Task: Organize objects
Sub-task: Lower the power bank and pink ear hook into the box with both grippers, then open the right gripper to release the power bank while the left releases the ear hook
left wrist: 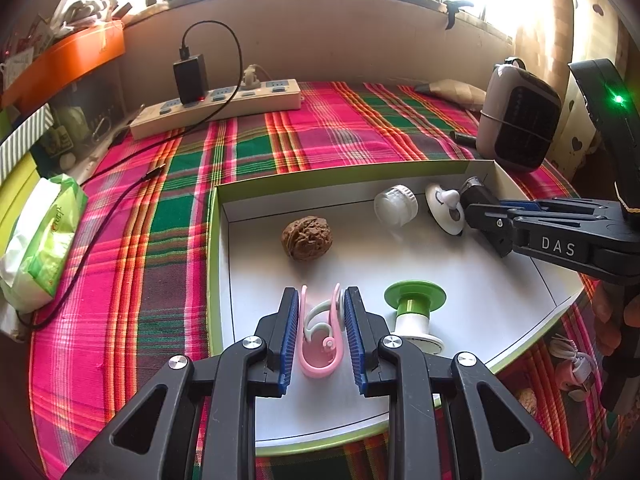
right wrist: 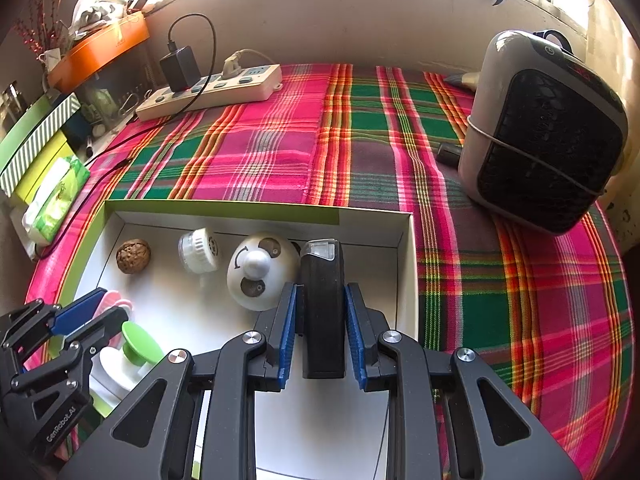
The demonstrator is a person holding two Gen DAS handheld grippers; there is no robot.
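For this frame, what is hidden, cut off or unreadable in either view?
- Left wrist view: the black block in the right gripper is mostly hidden by its fingers.
- Right wrist view: the pink clip is largely covered by the left gripper.
- Both views: the box near edge is blocked by gripper bodies.
- Tissue pack print is too small.
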